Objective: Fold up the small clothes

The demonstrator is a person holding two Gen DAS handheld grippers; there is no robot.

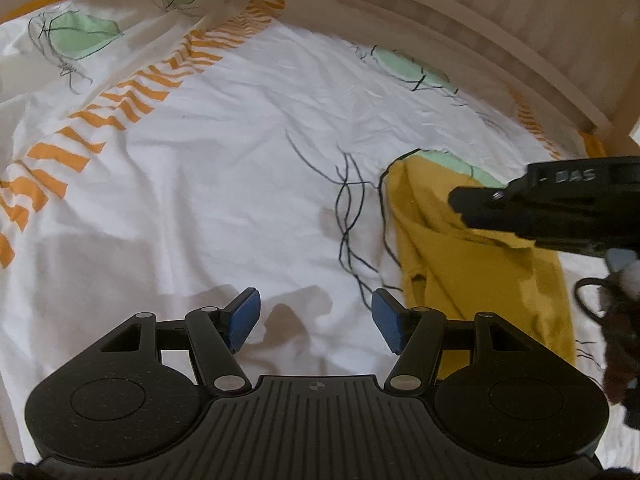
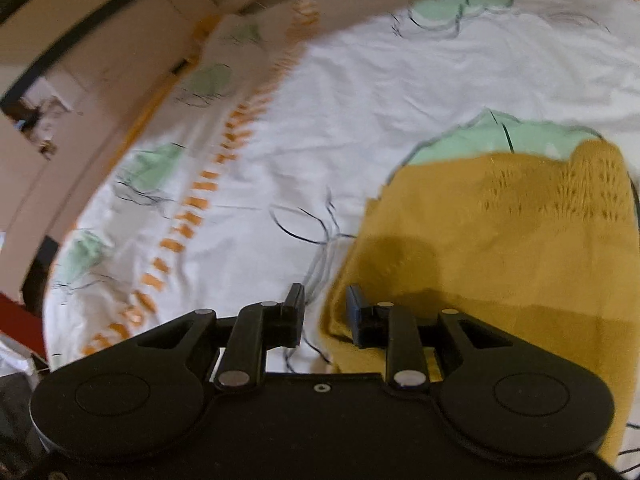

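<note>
Here the mustard garment (image 2: 500,248) lies rumpled at the frame's right on the patterned sheet (image 1: 200,200), both the left gripper (image 1: 316,320) and right gripper (image 2: 324,316) spread and empty, seemingly positioned to grab its edge.

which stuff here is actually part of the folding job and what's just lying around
Part of the job:
mustard garment
left gripper, open over bare sheet
right gripper, open at the garment's edge

Just there:
patterned bedsheet
wooden bed frame
furniture beside the bed
</note>
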